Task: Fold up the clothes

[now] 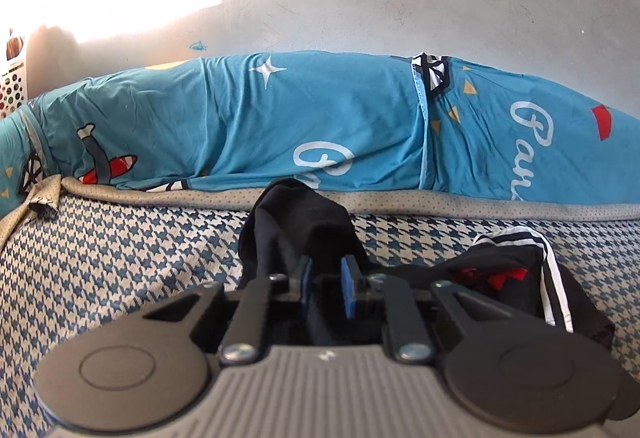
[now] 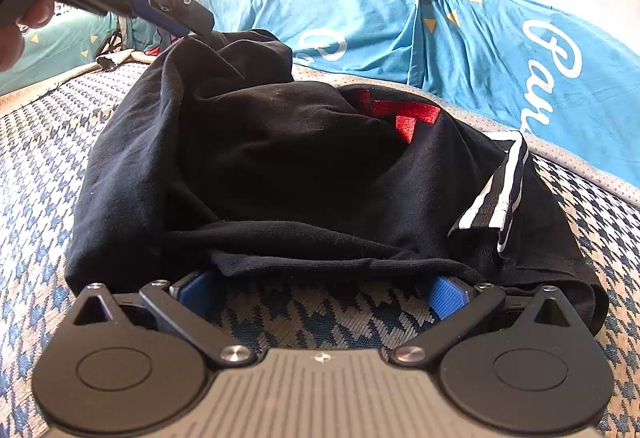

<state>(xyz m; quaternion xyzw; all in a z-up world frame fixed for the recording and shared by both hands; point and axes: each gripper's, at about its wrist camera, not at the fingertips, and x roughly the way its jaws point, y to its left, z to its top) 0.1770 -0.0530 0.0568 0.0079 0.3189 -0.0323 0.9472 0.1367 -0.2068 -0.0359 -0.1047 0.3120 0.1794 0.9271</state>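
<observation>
Fingers, left: the left gripper (image 1: 326, 280) has its blue pads close together with a bunched fold of the black garment (image 2: 280, 165) between them, at the garment's far left corner.
Fingers, right: the right gripper (image 2: 320, 292) stands wide, straddling the garment's near hem, pads not pressing on cloth.
Garment: crumpled in a heap on the houndstooth bed cover (image 2: 44, 157), its red mark (image 2: 404, 113) and white-striped cuff (image 2: 506, 189) toward its right side; the blue printed bedding (image 2: 500, 49) lies just behind it.
Risk, thin pinch: the left hold looks like a small gather, so a pull could slip it free.
Risk, one-sided lift: with the right side unheld, raising the left would drag the heap rather than spread it.
Risk, snag: the near hem could catch only one layer, giving a crooked fold.
</observation>
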